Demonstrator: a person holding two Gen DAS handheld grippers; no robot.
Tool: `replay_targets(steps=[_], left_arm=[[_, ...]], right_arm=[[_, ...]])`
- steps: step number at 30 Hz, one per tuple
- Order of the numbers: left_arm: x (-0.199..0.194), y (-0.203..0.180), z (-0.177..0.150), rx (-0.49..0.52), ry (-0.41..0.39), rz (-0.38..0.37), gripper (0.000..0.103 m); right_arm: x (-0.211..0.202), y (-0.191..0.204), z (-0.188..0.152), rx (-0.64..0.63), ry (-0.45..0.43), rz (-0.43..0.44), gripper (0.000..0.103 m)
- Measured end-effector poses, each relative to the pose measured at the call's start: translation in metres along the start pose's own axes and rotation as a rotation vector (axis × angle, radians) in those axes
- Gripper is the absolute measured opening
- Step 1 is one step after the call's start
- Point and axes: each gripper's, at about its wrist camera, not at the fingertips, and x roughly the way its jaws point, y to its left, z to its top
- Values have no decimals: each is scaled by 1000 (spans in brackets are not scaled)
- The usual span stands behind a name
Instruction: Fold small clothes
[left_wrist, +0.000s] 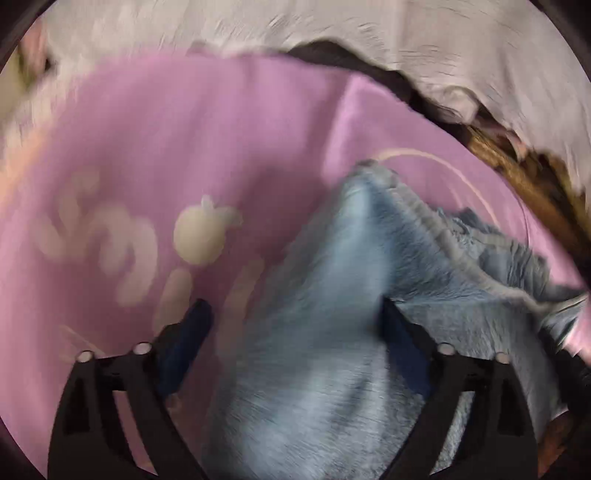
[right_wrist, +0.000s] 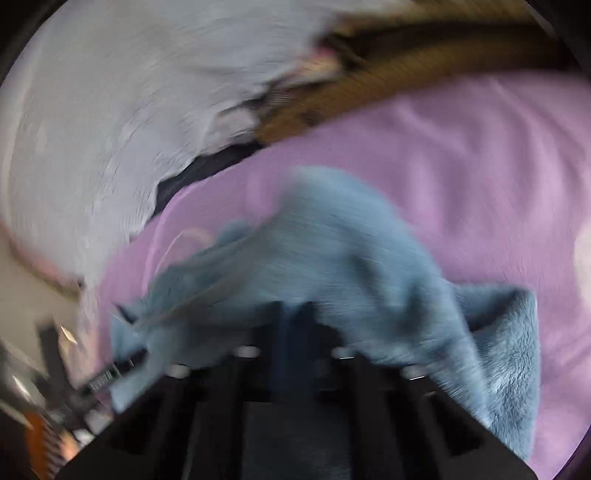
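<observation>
Both wrist fisheyes close above the blue fleece garment, looking down along their fingers, sharing it, the pink cloth beneath, grey fabric beyond

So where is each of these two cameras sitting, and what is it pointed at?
Left wrist: sits on the left gripper, looking along its open fingers, down at the fluffy blue garment on the pink cloth; only the two black fingers show.
Right wrist: sits on the right gripper, looking along its fingers, which are shut on the blue garment; only its black body shows.
Shared: the blue garment, pink cloth and a pale grey cloth behind.
</observation>
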Motion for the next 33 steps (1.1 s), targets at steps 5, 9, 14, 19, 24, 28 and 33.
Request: replay_targets(steps=[5,9,14,19,24,28,33], left_arm=[[-30,-5,-10,35,-100,-13,91],[-56,-43,-11,129,-188,-69,92],[17,-72,14,170,-47,167,99],[-4,-58,2,143,-149,115,99],[-62,-51,-40,201,-281,84,98],[-76,-27,-62,179,-317,101,98],[-42,-18,-70,178,-210,154,99]], right_arm=[[-24,16,-14,-114,-106,7,8],[-31,62,-16,-239,-136,79,15],[43,51,-7,-97,19,50,13],[21,51,-11,-109,-52,93,15],[-18,67,-33,-226,-95,60,25],[-39,68,-53,-276,-107,22,25],[-34,51,-78,-348,-71,-48,24]])
